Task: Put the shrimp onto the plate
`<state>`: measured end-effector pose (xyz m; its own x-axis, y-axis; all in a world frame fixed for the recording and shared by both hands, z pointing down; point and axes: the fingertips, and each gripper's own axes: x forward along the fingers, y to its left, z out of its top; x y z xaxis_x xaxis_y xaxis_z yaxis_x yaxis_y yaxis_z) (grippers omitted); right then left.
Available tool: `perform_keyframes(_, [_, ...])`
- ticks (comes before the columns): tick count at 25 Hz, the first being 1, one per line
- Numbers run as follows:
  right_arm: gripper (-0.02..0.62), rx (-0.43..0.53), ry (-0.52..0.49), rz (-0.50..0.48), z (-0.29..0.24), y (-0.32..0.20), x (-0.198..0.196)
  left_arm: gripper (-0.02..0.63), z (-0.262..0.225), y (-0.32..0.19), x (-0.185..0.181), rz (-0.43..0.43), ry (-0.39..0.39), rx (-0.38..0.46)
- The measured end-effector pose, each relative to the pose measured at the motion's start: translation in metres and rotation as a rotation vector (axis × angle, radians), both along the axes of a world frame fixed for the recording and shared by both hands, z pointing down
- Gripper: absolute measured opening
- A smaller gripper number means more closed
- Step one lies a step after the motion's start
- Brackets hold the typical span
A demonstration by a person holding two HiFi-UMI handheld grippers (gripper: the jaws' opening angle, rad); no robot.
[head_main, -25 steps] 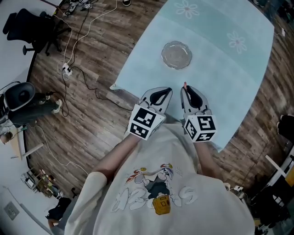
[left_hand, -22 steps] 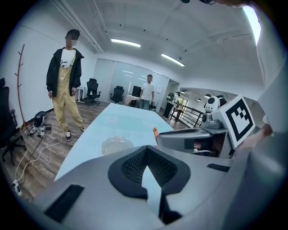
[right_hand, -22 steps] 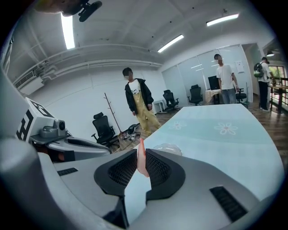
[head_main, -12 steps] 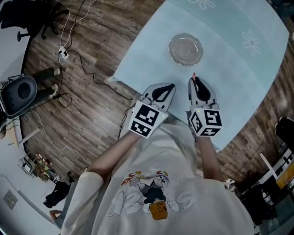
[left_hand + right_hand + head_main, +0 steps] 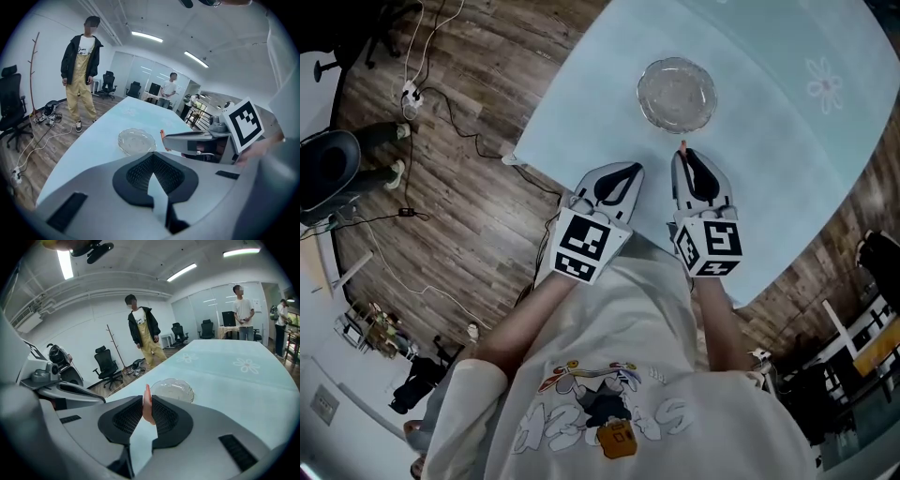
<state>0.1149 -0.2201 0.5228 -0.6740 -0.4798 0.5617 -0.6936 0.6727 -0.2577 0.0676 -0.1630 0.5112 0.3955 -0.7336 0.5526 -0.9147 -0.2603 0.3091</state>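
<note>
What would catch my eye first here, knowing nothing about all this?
Probably the pink shrimp pinched in the right tool, just short of the clear glass plate on the pale blue table. Then the black-and-white marker cube on that tool, close to the person's chest.

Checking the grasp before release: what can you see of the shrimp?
The shrimp is a small, slim, pinkish-orange piece, smooth and plastic-looking. It stands on edge, pinched between the jaws of the right gripper, with its tip poking out past them. Only the jaws touch it; it is held just short of the clear plate.
</note>
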Motion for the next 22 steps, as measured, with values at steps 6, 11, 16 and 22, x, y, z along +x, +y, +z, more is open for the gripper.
perform_keyframes(6, [0.077, -0.015, 0.01, -0.02, 0.027, -0.01, -0.002, 0.008, 0.015, -0.007, 0.012, 0.013, -0.03, 0.007])
perform_keyframes(11, [0.077, -0.032, 0.019, -0.044, 0.036, -0.02, -0.007, 0.008, 0.022, -0.014, 0.015, 0.029, -0.048, -0.003])
perform_keyframes(16, [0.077, -0.052, 0.022, -0.051, 0.05, -0.032, -0.01, 0.008, 0.033, -0.023, 0.012, 0.017, -0.056, -0.019])
perform_keyframes(22, [0.077, -0.091, 0.025, -0.045, 0.077, -0.044, -0.011, 0.008, 0.048, -0.031, 0.0, -0.016, -0.068, -0.043])
